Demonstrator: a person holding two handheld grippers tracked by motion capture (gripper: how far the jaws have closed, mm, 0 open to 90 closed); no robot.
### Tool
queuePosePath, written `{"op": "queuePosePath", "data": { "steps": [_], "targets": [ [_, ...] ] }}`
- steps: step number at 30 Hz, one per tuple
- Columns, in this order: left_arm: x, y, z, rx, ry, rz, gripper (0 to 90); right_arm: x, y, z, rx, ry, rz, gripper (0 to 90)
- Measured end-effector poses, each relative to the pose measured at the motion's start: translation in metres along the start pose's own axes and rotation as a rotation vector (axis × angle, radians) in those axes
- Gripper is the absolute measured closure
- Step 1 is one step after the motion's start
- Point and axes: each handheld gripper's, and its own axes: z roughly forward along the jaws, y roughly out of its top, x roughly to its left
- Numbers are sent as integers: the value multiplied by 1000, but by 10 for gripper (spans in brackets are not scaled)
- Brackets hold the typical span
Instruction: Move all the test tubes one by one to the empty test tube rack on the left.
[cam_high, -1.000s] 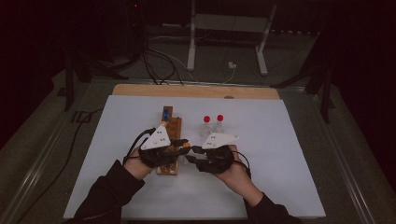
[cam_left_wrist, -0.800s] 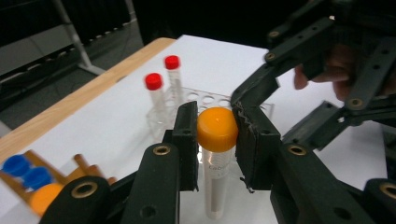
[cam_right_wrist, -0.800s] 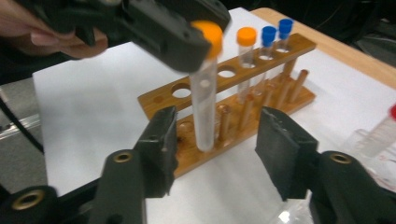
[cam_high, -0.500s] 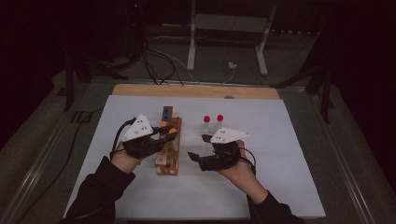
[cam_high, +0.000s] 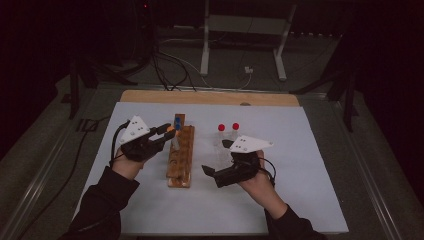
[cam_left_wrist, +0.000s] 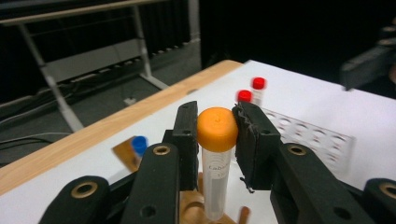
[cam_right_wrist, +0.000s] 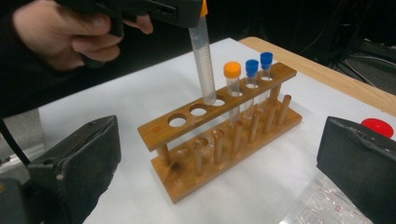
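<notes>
My left gripper (cam_left_wrist: 215, 116) is shut on the orange cap of a clear tube (cam_left_wrist: 215, 172). It holds the tube (cam_right_wrist: 203, 60) upright over the wooden rack (cam_right_wrist: 224, 112), with the tube's lower end at a hole in the top board. In the high view the left gripper (cam_high: 169, 132) is at the rack's (cam_high: 181, 162) left side. My right gripper (cam_right_wrist: 217, 163) has just been opening; its jaws stand wide with nothing between them. It (cam_high: 216, 158) sits to the right of the rack and points at it.
In the rack stand an orange-capped tube (cam_right_wrist: 232, 86) and two blue-capped tubes (cam_right_wrist: 259, 65). Two red-capped tubes (cam_high: 228, 127) stand in a clear plastic rack (cam_left_wrist: 317, 140) to the right. The white mat (cam_high: 300, 150) has free room right and front.
The two grippers, close together over the rack's near end, have parted. The left one carried the orange-capped tube left and farther along the rack. The right one's jaws opened wide.
</notes>
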Motion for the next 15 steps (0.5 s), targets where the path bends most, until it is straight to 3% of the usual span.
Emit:
{"op": "queuePosePath", "data": {
  "steps": [3,8,15],
  "targets": [
    [4,-5,2,-10,40,-11,719,-1,0,-1,-3,-7,-1,0],
    [9,-14,9,21,39,-36,719,-2,-1,0,0,-9,0,0],
    [6,-26,21,75,49,-34,719,-3,-1,0,3,-9,1,1]
  ]
}}
